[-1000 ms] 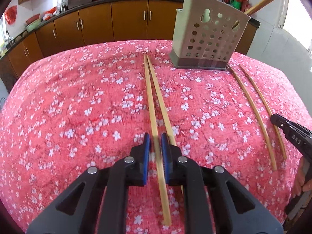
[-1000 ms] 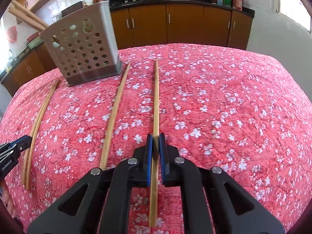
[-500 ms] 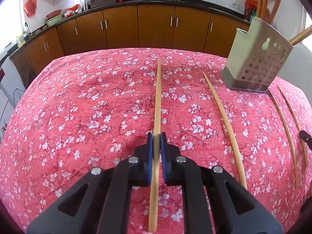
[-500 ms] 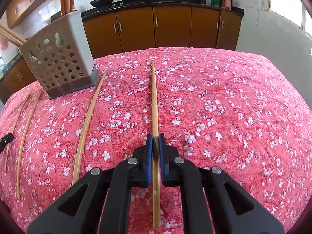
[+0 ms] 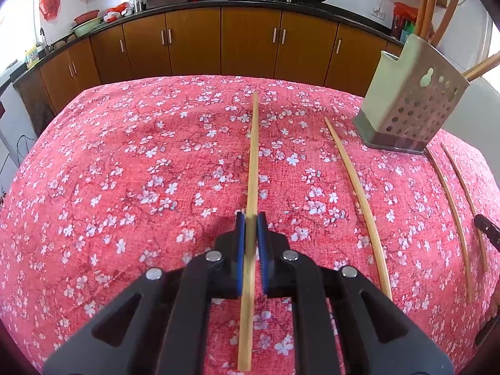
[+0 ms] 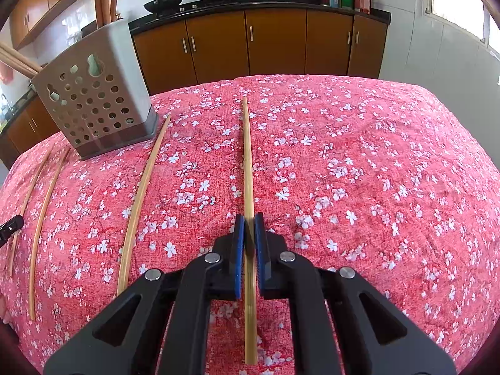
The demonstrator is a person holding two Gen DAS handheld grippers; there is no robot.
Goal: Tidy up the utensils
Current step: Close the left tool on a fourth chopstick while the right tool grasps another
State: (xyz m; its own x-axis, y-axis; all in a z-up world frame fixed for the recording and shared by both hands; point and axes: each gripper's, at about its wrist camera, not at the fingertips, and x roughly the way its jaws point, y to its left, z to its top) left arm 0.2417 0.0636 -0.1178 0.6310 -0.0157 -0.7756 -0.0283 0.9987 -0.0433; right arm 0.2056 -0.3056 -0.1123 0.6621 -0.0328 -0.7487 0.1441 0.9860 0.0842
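Note:
My left gripper (image 5: 251,218) is shut on a bamboo chopstick (image 5: 253,156) that points away over the red flowered tablecloth. My right gripper (image 6: 249,220) is shut on another chopstick (image 6: 247,156), held the same way. A beige perforated utensil holder (image 5: 412,106) stands at the far right in the left wrist view and at the far left in the right wrist view (image 6: 93,100), with several chopsticks standing in it. One loose chopstick (image 5: 359,200) lies left of the holder, and two thinner ones (image 5: 453,212) lie right of it.
The table is covered by a red cloth (image 5: 125,187) with white flowers. Brown kitchen cabinets (image 5: 250,43) with pans on a dark counter run behind it. The other gripper's tip (image 5: 487,229) shows at the right edge of the left wrist view.
My left gripper has closed on one chopstick of the pair and swung it left, away from its mate. My right gripper has kept its chopstick and lifted slightly.

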